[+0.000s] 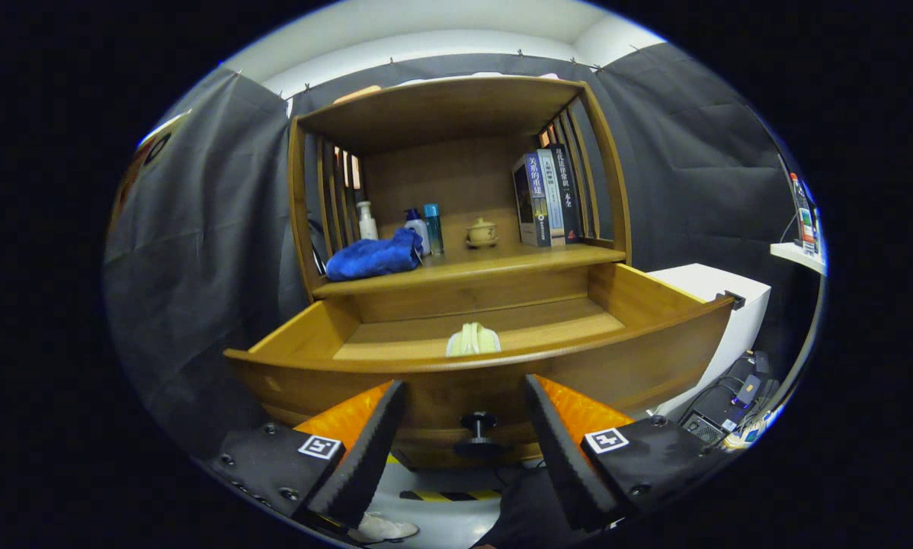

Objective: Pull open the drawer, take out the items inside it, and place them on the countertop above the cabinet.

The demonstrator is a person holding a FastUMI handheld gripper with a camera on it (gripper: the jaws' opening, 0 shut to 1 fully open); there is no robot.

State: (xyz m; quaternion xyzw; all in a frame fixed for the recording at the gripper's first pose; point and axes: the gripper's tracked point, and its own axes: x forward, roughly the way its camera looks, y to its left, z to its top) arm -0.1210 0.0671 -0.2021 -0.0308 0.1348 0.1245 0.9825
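A wooden cabinet's drawer (655, 335) stands pulled out toward me. A pale yellow-green item (472, 340) lies inside it, close to the front wall. The drawer's dark knob (478, 424) sits on its front panel, level with my fingertips and between them. My gripper (462, 400) is open, a little in front of the drawer front, with nothing between its fingers. Above the drawer runs the countertop (502, 263), with a blue cloth (374, 256) lying at its left.
On the countertop stand a white pump bottle (366, 221), two blue bottles (426, 229), a small lidded pot (482, 232) and upright books (546, 198). A white box (719, 305) sits right of the drawer, with cables (735, 404) on the floor below it. A shoe (384, 528) is below my fingers.
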